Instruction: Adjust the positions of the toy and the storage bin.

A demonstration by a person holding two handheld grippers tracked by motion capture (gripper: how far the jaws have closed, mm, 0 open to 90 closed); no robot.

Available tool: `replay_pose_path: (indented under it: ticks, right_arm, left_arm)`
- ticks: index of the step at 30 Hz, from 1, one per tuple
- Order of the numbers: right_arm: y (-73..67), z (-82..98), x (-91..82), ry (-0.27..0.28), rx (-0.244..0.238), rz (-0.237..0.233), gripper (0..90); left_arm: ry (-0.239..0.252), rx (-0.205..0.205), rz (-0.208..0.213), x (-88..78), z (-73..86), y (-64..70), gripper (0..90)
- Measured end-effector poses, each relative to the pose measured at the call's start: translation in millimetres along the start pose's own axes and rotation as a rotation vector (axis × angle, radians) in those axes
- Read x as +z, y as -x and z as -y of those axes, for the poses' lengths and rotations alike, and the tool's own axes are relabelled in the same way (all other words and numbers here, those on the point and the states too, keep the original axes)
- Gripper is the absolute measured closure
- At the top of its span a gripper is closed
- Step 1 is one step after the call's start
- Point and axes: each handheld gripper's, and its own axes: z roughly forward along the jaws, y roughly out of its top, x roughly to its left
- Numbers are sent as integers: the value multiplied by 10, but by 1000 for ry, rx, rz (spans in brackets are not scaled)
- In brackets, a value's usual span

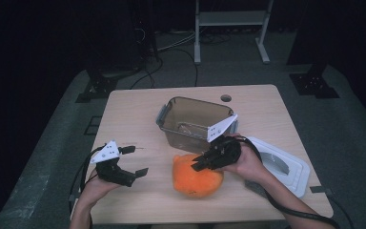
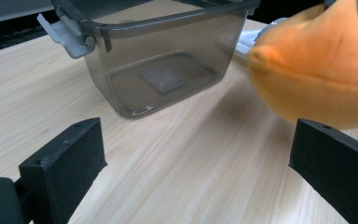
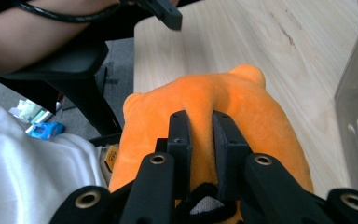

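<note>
An orange plush toy (image 1: pixel 196 179) hangs just above the wooden table (image 1: pixel 138 114) near its front edge. My right gripper (image 1: pixel 198 162) is shut on a fold of the orange plush toy (image 3: pixel 242 107), its jaws pinching the fabric between them. A smoky transparent plastic box (image 1: pixel 195 121) with grey latches stands open behind the toy, with nothing large inside. My left gripper (image 1: pixel 137 161) hovers at the table's front left, open and with nothing between its fingers. In the left gripper view the box (image 2: pixel 158 60) stands ahead and the plush toy (image 2: pixel 321 70) is at the right.
A white lid (image 1: pixel 281 164) lies on the table at the right, beside the person's right hand. A small round hole (image 1: pixel 226 98) marks the table's far edge. Beyond the table are a white metal frame (image 1: pixel 231 19) and cables on the dark floor.
</note>
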Motion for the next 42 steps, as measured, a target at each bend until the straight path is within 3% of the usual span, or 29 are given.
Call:
replay_pose_path:
  ticks: [25, 42]
  right_arm:
    - [-83, -523, -445, 80, -27, 6, 780]
    - [132, -873, -673, 116, -8, 43, 779]
  left_arm:
    - [0, -9, 8, 22, 11, -49, 26]
    - [1, -3, 22, 75, 6, -76, 26]
